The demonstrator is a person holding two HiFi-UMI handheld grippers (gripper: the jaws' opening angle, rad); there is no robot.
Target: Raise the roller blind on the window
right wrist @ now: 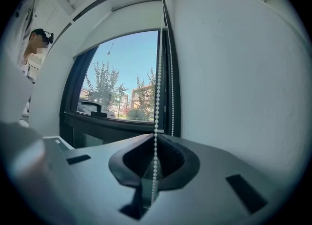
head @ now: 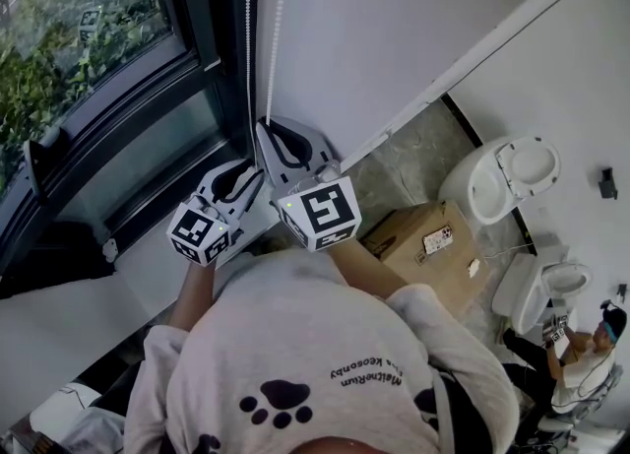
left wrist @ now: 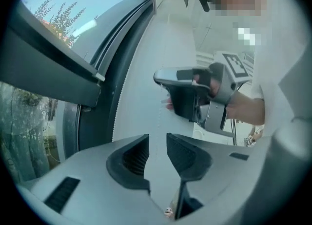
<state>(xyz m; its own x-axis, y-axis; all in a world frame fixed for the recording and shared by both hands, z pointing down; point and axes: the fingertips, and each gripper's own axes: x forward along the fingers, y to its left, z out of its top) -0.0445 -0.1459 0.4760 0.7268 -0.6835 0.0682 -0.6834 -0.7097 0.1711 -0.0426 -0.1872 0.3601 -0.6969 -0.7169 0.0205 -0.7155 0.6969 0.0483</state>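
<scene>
Window frame [head: 148,117] left, wall [head: 394,29] right; 2 bead-chain strands [head: 251,48] between; cardboard box [head: 423,240] low right.

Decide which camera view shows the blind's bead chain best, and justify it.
The right gripper view: the bead chain runs sharp against the window, down into the shut right hand-held gripper. The head view shows two thin strands from above; the left gripper view shows only faint beads.

Sweatshirt [head: 325,314] is grey (black paw prints [head: 278,401]); left claw [left wrist: 157,146] and right claw [right wrist: 156,143] grey too.
</scene>
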